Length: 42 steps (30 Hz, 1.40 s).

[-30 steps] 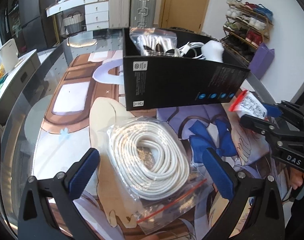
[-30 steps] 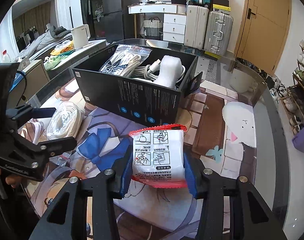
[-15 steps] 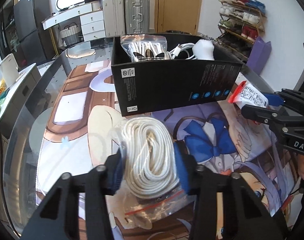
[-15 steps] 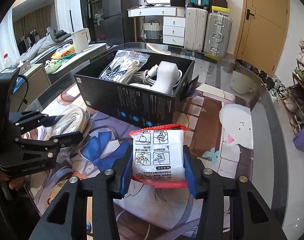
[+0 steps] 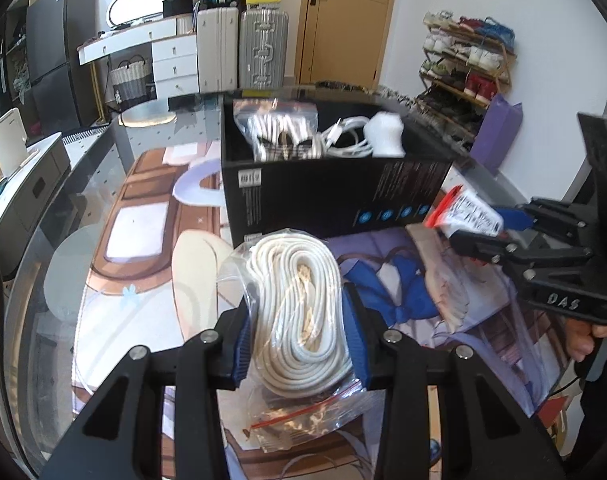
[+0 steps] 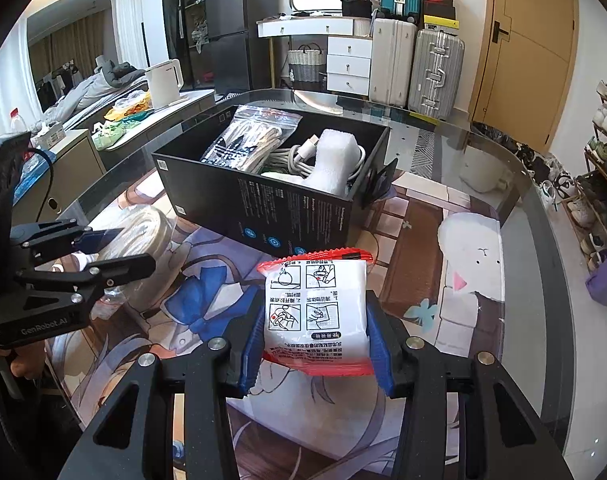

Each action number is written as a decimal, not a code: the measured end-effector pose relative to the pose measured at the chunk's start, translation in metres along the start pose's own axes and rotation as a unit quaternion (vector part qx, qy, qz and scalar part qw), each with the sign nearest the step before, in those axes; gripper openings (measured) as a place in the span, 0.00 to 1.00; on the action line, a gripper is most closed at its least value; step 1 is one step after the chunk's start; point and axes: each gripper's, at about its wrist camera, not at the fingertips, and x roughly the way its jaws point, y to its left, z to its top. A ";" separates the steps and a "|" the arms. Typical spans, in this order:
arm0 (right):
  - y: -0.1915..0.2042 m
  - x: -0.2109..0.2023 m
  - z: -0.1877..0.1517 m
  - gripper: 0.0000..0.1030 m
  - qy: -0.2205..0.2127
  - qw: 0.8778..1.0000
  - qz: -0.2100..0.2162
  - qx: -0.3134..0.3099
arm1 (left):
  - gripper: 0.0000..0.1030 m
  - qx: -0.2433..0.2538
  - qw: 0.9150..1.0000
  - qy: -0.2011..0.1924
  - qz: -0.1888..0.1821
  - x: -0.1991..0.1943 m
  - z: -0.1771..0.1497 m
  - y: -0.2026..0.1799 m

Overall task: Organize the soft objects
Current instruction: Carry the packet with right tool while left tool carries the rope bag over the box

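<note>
Left wrist view: bagged rope coil [image 5: 299, 312] pinched between left tongs [image 5: 299, 344].

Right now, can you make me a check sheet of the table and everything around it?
Surface: glass table over a cartoon mat.
Job's things: bagged white rope; red-edged white packet; black box already holding soft items.
Clutter: nothing seen.
Grippers: left gripper shut on the rope; right gripper shut on the packet.
Cables: white charging cable inside the box.
Surroundings: suitcases, shoe rack, kettle.

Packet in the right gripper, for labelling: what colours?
White with red edges, clearest in the right wrist view.
</note>
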 end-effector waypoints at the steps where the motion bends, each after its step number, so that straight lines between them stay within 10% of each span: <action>1: 0.000 -0.001 0.001 0.44 -0.002 1.000 0.001 -0.001 | 0.37 -0.001 1.000 -0.003 -0.001 -0.001 0.001 0.000; 42: 0.023 -0.003 0.080 0.44 -0.075 0.997 0.024 0.003 | 0.37 0.011 0.995 -0.101 -0.015 -0.016 0.096 0.023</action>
